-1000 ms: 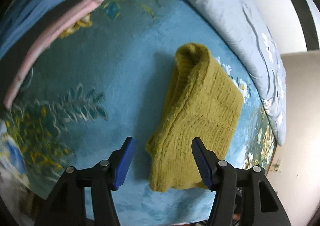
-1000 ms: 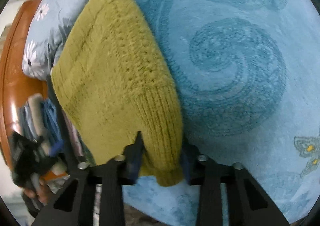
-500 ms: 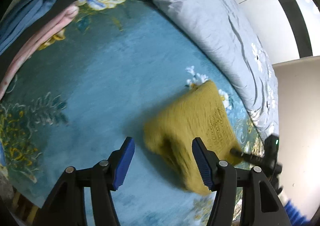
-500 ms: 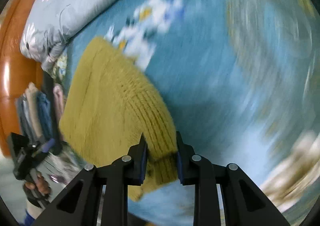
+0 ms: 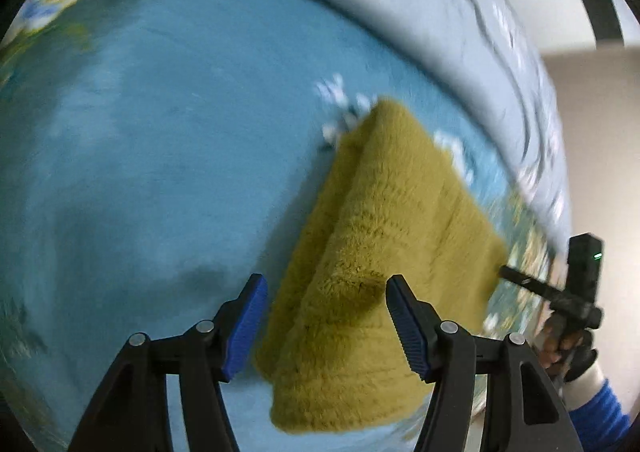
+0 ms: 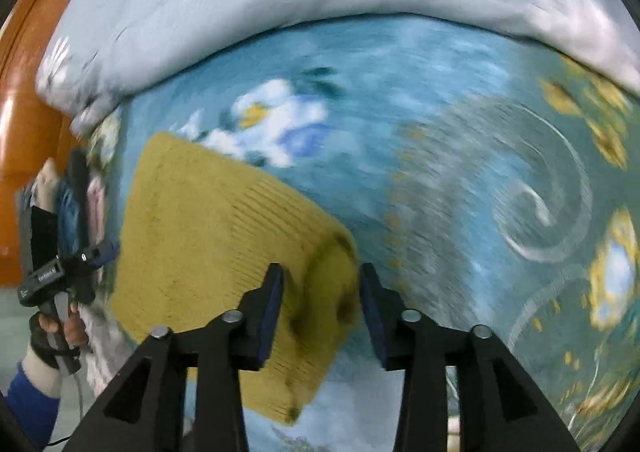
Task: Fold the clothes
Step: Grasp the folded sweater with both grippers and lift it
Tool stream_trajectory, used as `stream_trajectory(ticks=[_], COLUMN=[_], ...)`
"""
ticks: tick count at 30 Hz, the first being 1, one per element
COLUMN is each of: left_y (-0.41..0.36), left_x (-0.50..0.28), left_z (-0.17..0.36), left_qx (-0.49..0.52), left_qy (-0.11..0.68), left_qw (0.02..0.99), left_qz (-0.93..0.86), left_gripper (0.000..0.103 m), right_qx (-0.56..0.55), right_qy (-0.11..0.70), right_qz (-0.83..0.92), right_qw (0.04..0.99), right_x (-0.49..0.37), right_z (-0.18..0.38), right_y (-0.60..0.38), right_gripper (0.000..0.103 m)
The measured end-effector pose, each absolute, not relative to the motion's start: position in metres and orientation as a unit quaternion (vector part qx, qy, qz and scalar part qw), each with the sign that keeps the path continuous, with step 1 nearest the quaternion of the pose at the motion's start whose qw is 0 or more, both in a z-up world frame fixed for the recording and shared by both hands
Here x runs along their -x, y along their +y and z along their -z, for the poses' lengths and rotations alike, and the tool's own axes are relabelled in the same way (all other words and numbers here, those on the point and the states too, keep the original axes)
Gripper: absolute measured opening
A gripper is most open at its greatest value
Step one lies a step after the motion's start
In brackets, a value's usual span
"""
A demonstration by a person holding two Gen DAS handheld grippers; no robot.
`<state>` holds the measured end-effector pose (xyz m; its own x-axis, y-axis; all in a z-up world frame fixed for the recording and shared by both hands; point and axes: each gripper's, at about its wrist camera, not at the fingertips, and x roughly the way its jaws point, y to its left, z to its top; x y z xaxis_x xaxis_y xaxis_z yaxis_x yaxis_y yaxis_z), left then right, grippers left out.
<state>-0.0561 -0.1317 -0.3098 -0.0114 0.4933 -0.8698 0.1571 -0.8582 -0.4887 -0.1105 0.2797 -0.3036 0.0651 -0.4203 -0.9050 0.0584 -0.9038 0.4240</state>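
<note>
the folded sweater [image 5: 384, 252] has just been released by the right hand-held gripper [image 6: 320, 292], now open; the left hand-held gripper [image 5: 324, 320] is open too; this fold looks finished

Both cameras ride low behind their own fingers, looking down close at the blue bedspread [image 5: 152, 132]. They share the folded yellow sweater [image 5: 384, 252], seen lower centre-right from the left wrist and lower left from the right wrist.
</note>
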Motion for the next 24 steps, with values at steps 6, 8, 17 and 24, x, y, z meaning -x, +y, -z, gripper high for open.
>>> stream_trajectory(ticks=[6,8,17,24], left_y=[-0.114,-0.110,-0.101,-0.096], left_x=[0.073,0.076,0.082,0.086], left_z=[0.333,0.343,0.359,0.362], left_qx=[0.709,0.715,0.717,0.716], left_qy=[-0.224,-0.231,-0.236,-0.225], left_qw=[0.163,0.166,0.195,0.198], left_qz=[-0.648,-0.639,-0.627,-0.630], left_gripper=[0.075,0.075,0.078,0.077], right_qx=[-0.668,-0.661,-0.641,-0.641], right_qy=[-0.307,-0.358,-0.380,-0.380], right_qz=[0.662,0.645,0.648,0.646], right_qw=[0.145,0.139,0.159,0.166], right_x=[0.048,0.036,0.050,0.069], right_z=[0.328,0.342,0.361,0.363], right_y=[0.294,0.284,0.258,0.241], right_gripper=[0.060,0.060,0.062,0.062])
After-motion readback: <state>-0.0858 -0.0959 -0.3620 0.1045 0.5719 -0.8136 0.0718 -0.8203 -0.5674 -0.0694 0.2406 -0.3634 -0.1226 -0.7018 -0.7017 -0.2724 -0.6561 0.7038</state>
